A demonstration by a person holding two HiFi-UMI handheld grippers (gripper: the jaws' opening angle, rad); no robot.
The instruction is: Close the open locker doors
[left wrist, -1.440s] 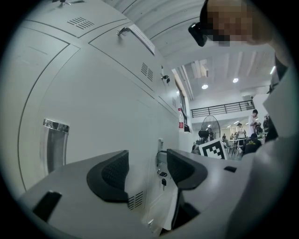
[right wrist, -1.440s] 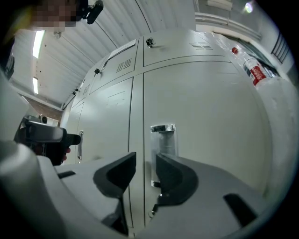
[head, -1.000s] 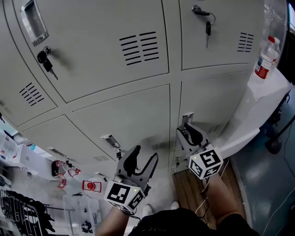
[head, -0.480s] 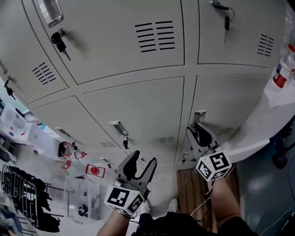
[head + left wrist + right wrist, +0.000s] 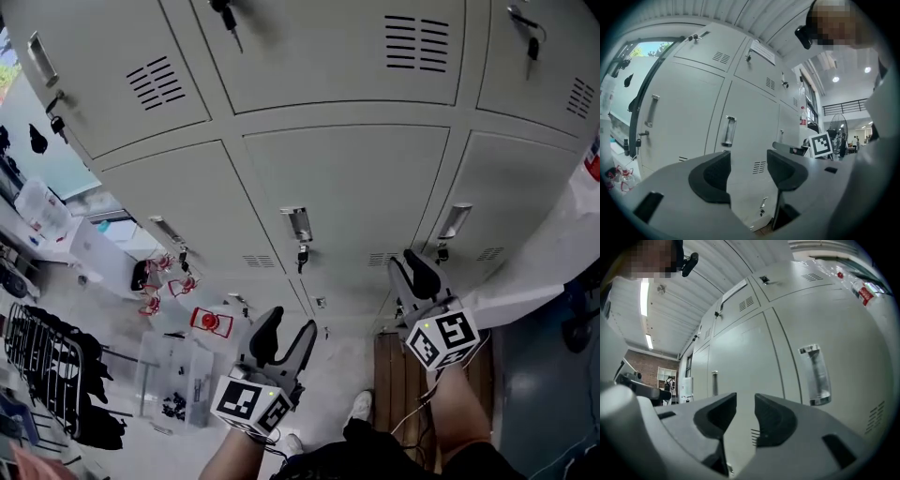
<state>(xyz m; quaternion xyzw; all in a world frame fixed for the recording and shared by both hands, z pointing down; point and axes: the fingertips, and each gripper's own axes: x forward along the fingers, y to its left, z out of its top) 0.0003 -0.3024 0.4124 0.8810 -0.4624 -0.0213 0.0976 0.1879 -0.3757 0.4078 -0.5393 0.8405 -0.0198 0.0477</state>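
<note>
Pale grey sheet-metal locker doors [image 5: 347,187] across the whole head view, every one in sight lying flush with its frame; slotted vents near the door corners; a chrome recessed handle [image 5: 297,223] on the middle lower door, with a small dark key [image 5: 302,255] hanging just beneath it. Low in that view, in front of the bottom row, the left gripper [image 5: 286,336]; jaws well apart, nothing between them, only a locker door and its vent seen through the gap in the left gripper view. To its right, the right gripper [image 5: 418,275], close under a second chrome handle [image 5: 457,220] on the right lower door; touching the door or not, cannot tell; jaws parted by a narrower gap, likewise empty, bare door panel behind them in the right gripper view. Left of the lockers, red round objects [image 5: 211,322] on the pale floor and a black wire rack [image 5: 42,370]; below the right gripper, a brown wooden slatted panel [image 5: 394,370]; a white shoe [image 5: 361,405] beside it.
</note>
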